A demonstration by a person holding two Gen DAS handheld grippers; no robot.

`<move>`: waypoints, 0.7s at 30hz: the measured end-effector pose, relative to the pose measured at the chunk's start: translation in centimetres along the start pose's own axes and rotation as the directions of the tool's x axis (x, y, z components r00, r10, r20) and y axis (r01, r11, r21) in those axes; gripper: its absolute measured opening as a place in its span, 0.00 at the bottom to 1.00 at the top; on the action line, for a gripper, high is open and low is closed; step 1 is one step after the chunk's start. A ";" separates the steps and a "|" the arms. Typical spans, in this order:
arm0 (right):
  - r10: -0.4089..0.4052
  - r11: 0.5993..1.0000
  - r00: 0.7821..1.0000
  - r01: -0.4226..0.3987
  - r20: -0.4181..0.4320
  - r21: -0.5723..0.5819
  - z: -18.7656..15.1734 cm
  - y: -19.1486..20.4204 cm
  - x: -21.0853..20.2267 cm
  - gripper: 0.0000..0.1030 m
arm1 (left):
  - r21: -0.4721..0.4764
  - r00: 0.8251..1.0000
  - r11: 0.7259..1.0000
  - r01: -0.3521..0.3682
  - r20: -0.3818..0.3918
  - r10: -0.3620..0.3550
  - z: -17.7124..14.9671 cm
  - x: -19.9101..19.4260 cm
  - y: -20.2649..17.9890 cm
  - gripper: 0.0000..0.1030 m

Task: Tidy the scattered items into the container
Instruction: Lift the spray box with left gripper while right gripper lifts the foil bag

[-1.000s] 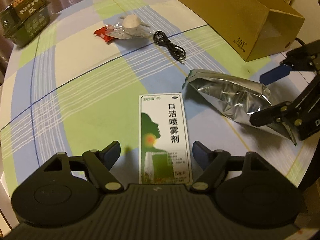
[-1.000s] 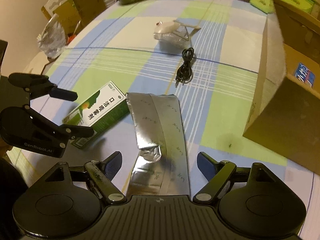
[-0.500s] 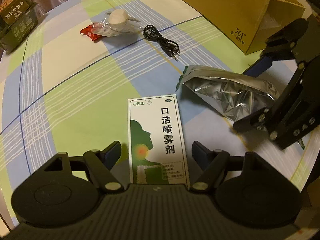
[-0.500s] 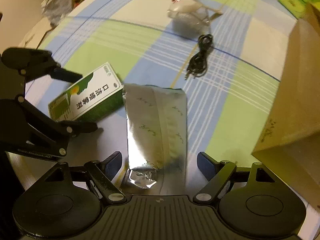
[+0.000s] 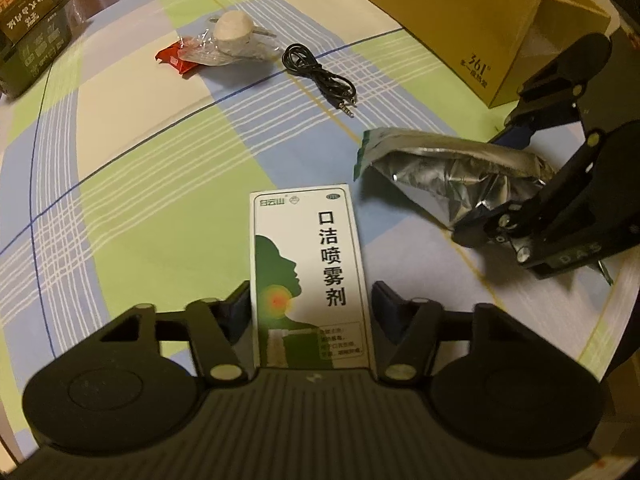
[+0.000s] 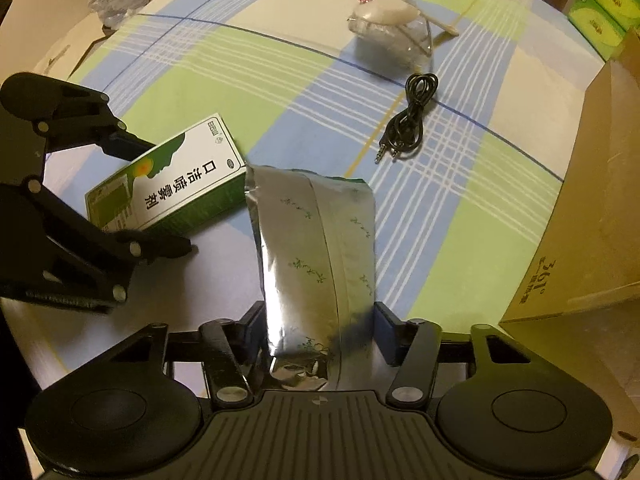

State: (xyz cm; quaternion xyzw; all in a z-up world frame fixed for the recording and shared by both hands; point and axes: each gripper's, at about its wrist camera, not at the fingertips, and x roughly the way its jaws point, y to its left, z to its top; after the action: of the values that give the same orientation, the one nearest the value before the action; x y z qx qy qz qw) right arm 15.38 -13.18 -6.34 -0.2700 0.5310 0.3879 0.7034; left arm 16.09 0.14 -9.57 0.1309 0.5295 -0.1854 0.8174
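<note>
Between the jaws of the left gripper [image 5: 311, 308] lies the flat white and green cardboard spray box [image 5: 308, 276], and the jaws are closing on its long sides; the pads look very close to touching, but I cannot tell if they already press. The right gripper [image 6: 320, 320] is closing its jaws around the near end of the crinkled silver foil pouch [image 6: 316, 256], whose sides already meet the pads. Both things still lie on the bench [image 5: 160, 184], which is covered by a smooth checked cloth of green, blue and cream. The open brown cardboard container [image 5: 452, 8] stands well apart at the far right side. In my judgement the foil is slippery and soft, so the pouch may fold or slide out when lifted; the stiff box could tip because it is held near one end. Farther away rest a coiled black audio cable [image 5: 320, 76] and a clear plastic packet with a pale round lump [image 5: 228, 40].
</note>
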 end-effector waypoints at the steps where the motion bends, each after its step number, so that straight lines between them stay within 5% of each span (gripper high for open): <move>1: -0.004 1.000 1.000 0.004 0.004 -0.005 -0.1 0.1 -0.1 0.48 | -0.004 1.000 1.000 0.001 0.003 -0.001 0.0 0.0 0.0 0.50; 21: 0.002 0.997 0.995 -0.009 0.095 0.071 -2.2 -1.6 -3.2 0.40 | 0.019 1.000 1.000 -0.015 0.023 0.015 -0.5 -1.7 -1.4 0.49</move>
State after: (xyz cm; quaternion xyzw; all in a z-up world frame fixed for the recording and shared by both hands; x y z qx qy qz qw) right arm 15.10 -16.66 -4.02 -0.2247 0.5111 0.3830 0.7359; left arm 14.45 -0.63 -8.24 0.1405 0.5172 -0.1857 0.8236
